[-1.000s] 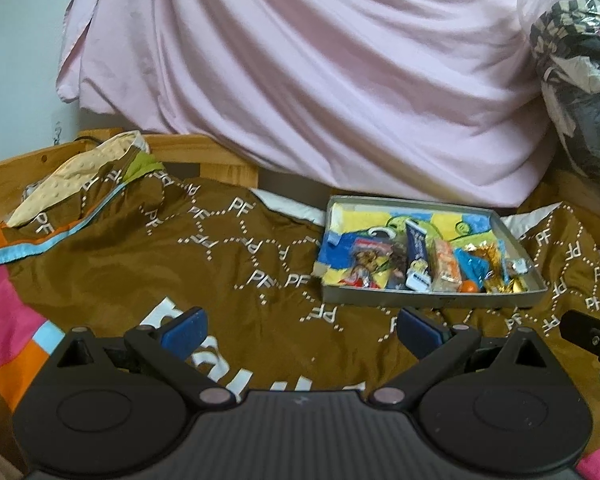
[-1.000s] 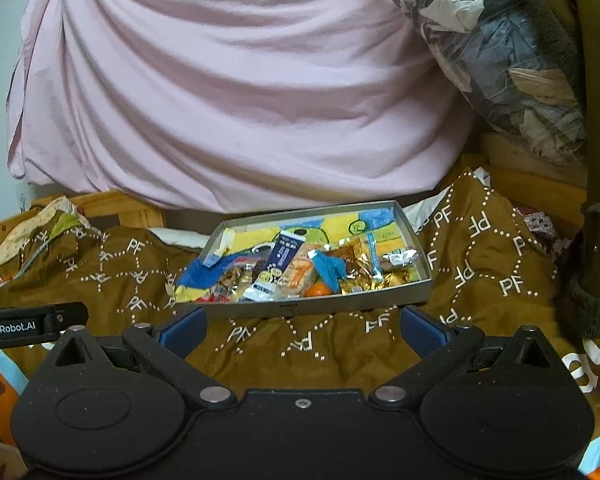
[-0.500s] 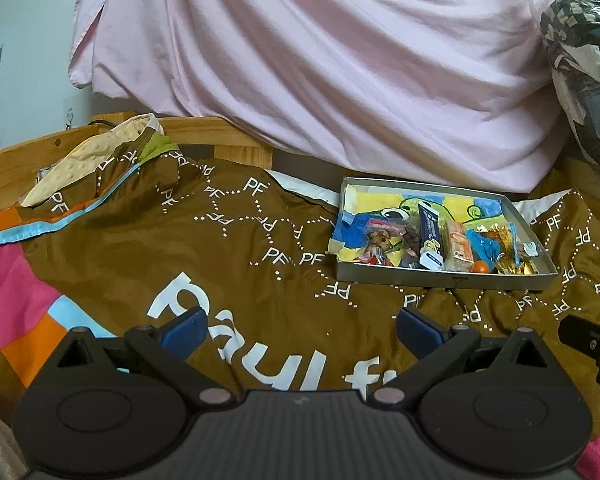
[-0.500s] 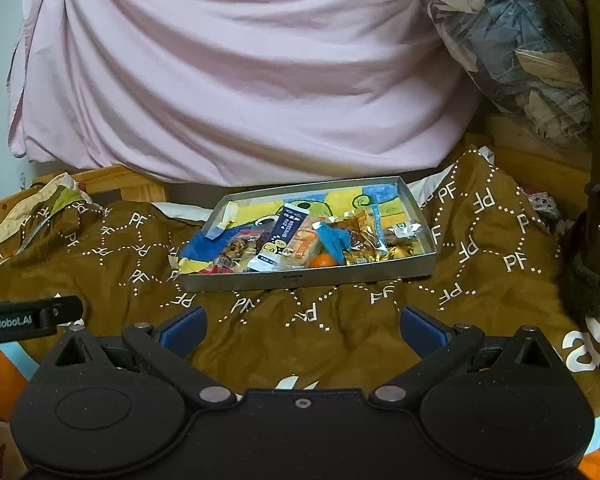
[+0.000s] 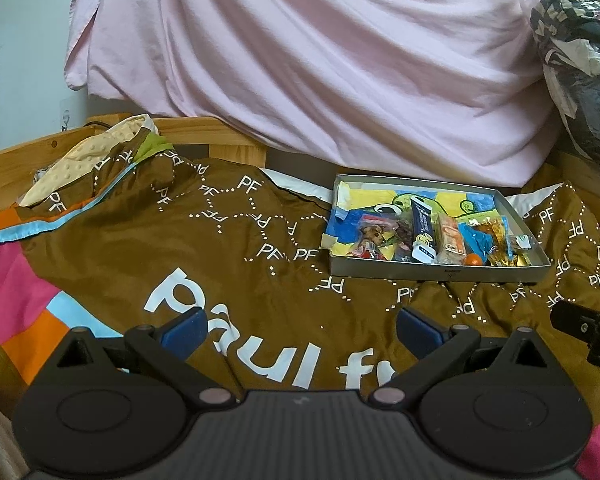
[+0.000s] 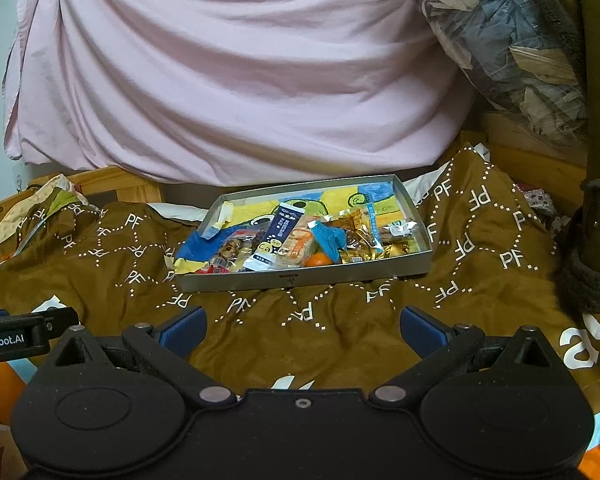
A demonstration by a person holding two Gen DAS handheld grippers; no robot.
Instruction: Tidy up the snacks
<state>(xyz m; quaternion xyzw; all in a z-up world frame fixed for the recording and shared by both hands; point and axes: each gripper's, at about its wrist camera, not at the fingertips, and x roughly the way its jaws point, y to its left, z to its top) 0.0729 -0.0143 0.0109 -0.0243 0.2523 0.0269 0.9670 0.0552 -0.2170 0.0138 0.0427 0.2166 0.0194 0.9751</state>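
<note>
Left gripper [image 5: 300, 326] low over the brown printed bedspread [image 5: 220, 248], jaws spread, empty. Shallow grey metal tray [image 6: 300, 278] of wrapped snacks [image 6: 296, 240] straight ahead on the bed. Right gripper [image 6: 302, 326] likewise released, well short. Best approached low, over the near rim, singling out one wrapper.

My blue finger pads [image 6: 184, 330] hover above a brown blanket [image 6: 340, 320] with white dotted letters; pink sheet [image 6: 240, 72] behind.

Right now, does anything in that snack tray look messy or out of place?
Yes. In the silver tray, the snacks are heaped against the near wall, overlapping at odd angles. The colourful paper liner is crumpled and pokes over the tray's left corner. Nothing has spilled onto the brown blanket.
</note>
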